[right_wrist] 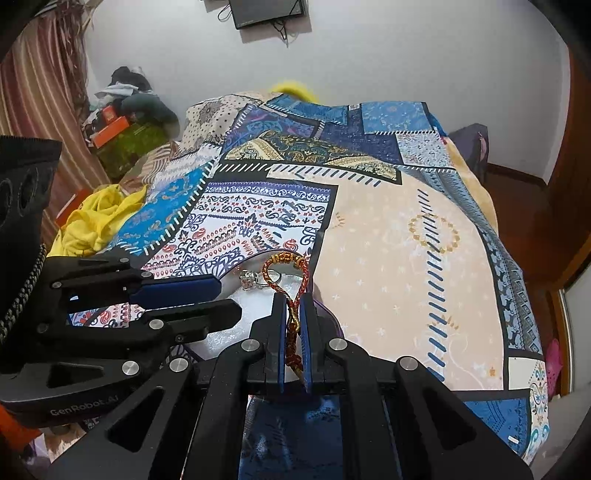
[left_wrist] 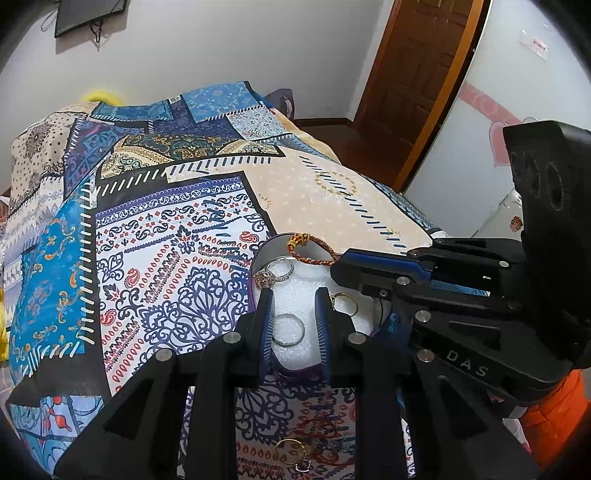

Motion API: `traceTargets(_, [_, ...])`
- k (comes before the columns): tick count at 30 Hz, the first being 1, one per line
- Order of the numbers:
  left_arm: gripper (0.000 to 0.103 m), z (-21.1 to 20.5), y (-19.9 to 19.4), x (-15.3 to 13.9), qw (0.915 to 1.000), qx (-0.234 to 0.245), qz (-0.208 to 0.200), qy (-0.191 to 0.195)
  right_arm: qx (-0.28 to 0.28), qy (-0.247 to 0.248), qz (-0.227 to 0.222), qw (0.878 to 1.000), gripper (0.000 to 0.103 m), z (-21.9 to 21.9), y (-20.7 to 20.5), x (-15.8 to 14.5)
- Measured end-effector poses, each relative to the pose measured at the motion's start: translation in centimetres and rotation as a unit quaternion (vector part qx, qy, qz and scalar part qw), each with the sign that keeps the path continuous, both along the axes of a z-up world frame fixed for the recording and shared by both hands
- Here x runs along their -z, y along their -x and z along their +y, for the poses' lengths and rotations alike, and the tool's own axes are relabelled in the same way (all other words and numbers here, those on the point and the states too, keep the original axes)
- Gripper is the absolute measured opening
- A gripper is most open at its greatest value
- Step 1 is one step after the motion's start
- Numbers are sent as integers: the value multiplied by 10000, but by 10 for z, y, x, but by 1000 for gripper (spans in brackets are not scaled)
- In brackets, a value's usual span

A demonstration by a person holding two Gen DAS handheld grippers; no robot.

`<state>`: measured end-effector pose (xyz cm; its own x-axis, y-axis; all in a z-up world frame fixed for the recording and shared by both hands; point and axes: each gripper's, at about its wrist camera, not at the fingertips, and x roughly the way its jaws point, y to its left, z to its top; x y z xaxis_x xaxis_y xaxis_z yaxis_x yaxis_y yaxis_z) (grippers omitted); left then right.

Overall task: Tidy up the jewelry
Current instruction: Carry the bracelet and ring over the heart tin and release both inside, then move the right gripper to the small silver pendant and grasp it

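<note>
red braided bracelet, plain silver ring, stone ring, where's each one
red braided bracelet point(right_wrist: 286, 264): right wrist view, top of its loop.
plain silver ring point(left_wrist: 289, 329): left wrist view, on its band's near edge.
stone ring point(left_wrist: 263, 277): left wrist view, on its stone.

This was a home bedroom: a bed under a patchwork-print bedspread point(right_wrist: 388, 236), a wooden door point(left_wrist: 417, 85) at two o'clock, striped curtains point(right_wrist: 40, 103) at ten, a wall-mounted screen point(right_wrist: 267, 11) at twelve.
</note>
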<state>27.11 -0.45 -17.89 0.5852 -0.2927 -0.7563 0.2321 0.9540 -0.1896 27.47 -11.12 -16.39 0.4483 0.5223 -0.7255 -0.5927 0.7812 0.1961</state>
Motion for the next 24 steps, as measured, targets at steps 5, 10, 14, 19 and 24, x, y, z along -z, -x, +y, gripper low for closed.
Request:
traceTargets(5, [21,4,2,-4,10000,-72,-65,-7,-67,97,24,9999,7,4,-1,3])
traceTargets(10, [21,9,7,-9,9998,-150,-123,-53,-78,175,57,9998,7,7,-2,5])
traceTargets(14, [23,13,12,-13,9996,-214,-175,-102,-55,223,40,9997,7,7,-1,3])
traceTargets(19, [24,16,18,-19,9992,-268,-241,-149,-5,216,67,9997,17,6,1,0])
traceTargets(24, [24,20,23,-25,9990,-316,-279,-172,-17,222,-39,9997,20,6,9,-9])
